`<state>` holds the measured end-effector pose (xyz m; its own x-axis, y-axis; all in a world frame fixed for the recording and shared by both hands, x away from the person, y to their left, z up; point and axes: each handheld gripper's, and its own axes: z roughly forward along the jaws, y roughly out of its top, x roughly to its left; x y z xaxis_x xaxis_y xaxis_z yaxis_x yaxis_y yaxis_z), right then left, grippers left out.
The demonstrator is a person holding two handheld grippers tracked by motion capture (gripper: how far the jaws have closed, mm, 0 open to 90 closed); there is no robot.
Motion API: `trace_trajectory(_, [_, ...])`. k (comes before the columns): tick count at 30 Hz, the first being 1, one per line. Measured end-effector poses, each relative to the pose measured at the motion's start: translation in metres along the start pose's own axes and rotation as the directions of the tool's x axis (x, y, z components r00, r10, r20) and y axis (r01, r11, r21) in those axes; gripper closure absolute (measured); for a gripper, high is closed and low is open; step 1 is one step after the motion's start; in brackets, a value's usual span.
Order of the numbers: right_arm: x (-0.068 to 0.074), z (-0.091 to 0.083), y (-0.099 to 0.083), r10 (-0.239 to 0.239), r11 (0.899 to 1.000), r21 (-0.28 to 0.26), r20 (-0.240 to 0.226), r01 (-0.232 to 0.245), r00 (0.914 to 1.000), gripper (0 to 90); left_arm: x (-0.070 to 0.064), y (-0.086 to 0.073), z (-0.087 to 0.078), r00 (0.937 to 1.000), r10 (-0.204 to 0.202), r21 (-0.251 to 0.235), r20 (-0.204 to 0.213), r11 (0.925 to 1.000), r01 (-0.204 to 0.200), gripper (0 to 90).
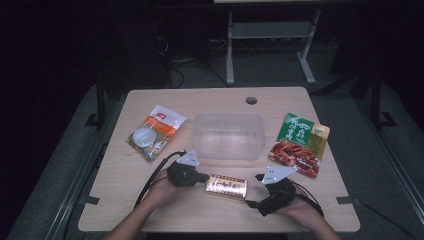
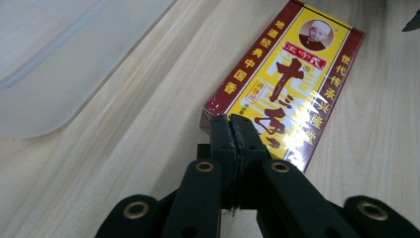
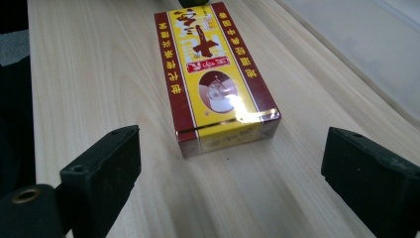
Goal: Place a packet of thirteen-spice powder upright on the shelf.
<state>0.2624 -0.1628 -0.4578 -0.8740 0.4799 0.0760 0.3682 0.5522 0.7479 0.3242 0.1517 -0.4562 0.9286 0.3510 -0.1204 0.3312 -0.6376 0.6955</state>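
A yellow and dark red box (image 1: 227, 186) lies flat on the wooden desk (image 1: 150, 200), near the front edge and between the two grippers. In the high view its long side runs left to right, and it sits just in front of the clear tub (image 1: 228, 136) that stands empty at the middle of the desk.

The left gripper (image 1: 202, 177) comes in from the left, held in the person's left hand (image 1: 162, 187). In the left gripper view its fingers (image 2: 233, 136) stand pressed close together, with hardly a gap, and their tips meet the near end of the box (image 2: 285, 84) at one corner. Whether they pinch the wrapper or only touch it I cannot tell. A pale corner of the tub (image 2: 59, 64) lies off to the upper left of that view.

The right gripper (image 1: 260, 192) rests on the desk to the right of the box, in the right hand (image 1: 300, 207), just beside the box's right end but apart from it. In the right gripper view its fingers (image 3: 104, 171) are spread wide, one at each lower corner, and the box (image 3: 215, 74) lies between and beyond them, untouched, its short end facing the camera.

Behind the left gripper lies a clear bag with an orange label (image 1: 156, 132). To the right of the tub lies a green and red food packet (image 1: 300, 145).
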Motion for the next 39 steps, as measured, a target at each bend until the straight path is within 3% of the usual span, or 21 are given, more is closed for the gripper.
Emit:
trace_trajectory(7, [0.005,-0.001,0.004,-0.034,0.999,0.01,0.007,0.034,0.9994,7.0,0.002,-0.007,-0.016,0.9998,-0.017,-0.012,-0.006,0.9998,0.017,73.5])
trace_trajectory(9, [0.004,0.0,0.008,-0.042,0.999,0.002,-0.01,0.042,0.9991,7.1,0.001,-0.011,-0.022,0.9997,-0.022,-0.009,-0.012,0.9997,0.022,66.5])
trace_trajectory(12, [0.003,0.003,0.015,-0.053,0.999,0.001,-0.022,0.053,0.9983,7.2,0.0,-0.018,-0.03,0.9985,-0.054,0.006,0.014,0.9985,0.054,53.6])
trace_trajectory(16, [-0.002,0.012,0.023,-0.069,0.997,0.012,-0.04,0.07,0.9968,7.5,-0.006,-0.027,-0.044,0.9993,-0.036,-0.002,-0.009,0.9993,0.036,42.0])
trace_trajectory(20, [-0.008,0.019,0.028,-0.074,0.997,0.01,-0.078,0.075,0.9942,11.6,-0.012,-0.035,-0.056,0.9984,-0.039,-0.032,-0.041,0.9988,0.038,33.6])
trace_trajectory(22, [-0.01,0.023,0.03,-0.097,0.995,0.024,-0.082,0.1,0.9918,12.6,-0.015,-0.042,-0.059,0.9973,-0.054,-0.045,-0.049,0.9976,0.052,29.5])
trace_trajectory(26, [-0.011,0.033,0.034,-0.115,0.992,0.043,-0.105,0.12,0.9878,13.7,-0.018,-0.051,-0.057,0.997,-0.057,-0.029,-0.052,0.998,0.056,25.9])
trace_trajectory(30, [-0.01,0.039,0.032,-0.128,0.987,0.087,-0.102,0.137,0.9865,15.3,-0.016,-0.05,-0.053,0.9968,-0.061,-0.031,-0.053,0.9978,0.059,25.5])
trace_trajectory(39, [-0.012,0.043,0.028,-0.127,0.984,0.113,-0.117,0.14,0.985,24.6,-0.013,-0.051,-0.051,0.9974,-0.051,-0.012,-0.05,0.9987,0.05,25.5])
